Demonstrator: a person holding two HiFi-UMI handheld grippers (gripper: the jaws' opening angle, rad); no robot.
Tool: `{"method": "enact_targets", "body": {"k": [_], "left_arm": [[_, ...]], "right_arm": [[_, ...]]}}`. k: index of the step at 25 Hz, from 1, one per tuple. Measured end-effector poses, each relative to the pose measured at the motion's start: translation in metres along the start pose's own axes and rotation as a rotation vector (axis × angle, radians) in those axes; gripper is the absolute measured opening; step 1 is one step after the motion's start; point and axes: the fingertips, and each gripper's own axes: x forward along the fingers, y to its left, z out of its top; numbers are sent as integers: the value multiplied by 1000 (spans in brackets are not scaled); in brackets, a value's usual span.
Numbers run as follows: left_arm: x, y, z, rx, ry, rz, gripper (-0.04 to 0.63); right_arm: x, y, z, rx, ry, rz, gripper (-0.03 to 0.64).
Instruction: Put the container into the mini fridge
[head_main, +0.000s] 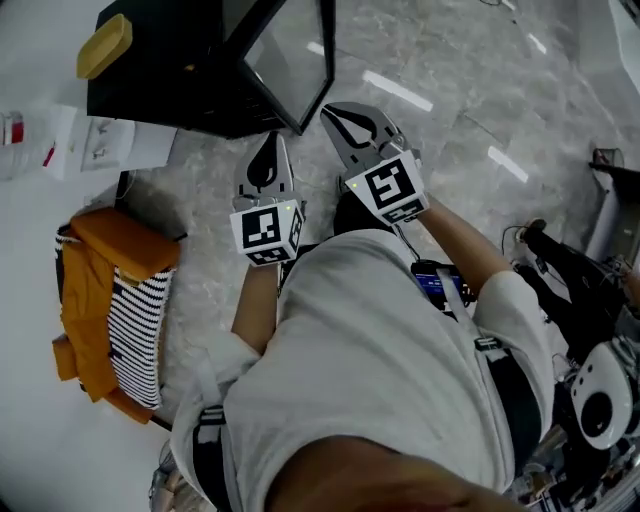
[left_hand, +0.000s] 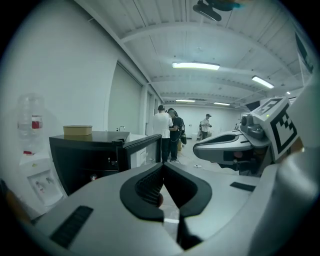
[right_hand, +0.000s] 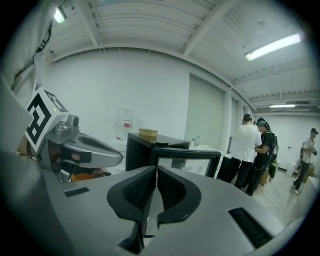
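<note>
The left forearm (head_main: 255, 300) and right forearm (head_main: 465, 240) extend forward, side by side. The left tool (head_main: 270, 150) and right tool (head_main: 338, 120) are both closed and empty, with the open mini fridge (head_main: 180, 90) at eleven o'clock.

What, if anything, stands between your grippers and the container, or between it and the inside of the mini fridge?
Nothing visible does. The container sits uncovered on top of the mini fridge, and the door hangs open. Both the left gripper and right gripper are shut and empty.
</note>
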Motion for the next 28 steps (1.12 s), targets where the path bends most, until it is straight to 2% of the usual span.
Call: {"method": "enact_targets", "body": {"k": [3,7,12,16,20,28], "left_arm": [[27,11,14,-7,-7,52,12],[44,43,28,-51,-17,144,12],[37,98,49,-65,-36,242,12],[34,161,56,-72,-71,315,12],[39,208,64,-67,-101,327,12],[46,309,78,-63,-96,314,12]], "right_arm": [[26,-26,8,-23,-14,67,40],[68,-33,35,-93,-41,185,40],[111,-12,88,-158,-78,291,40],[158,21,116,-136,-91,357,40],[197,41,138,-174,-85,380,40],[285,78,180,-299,-18,394,40]]}}
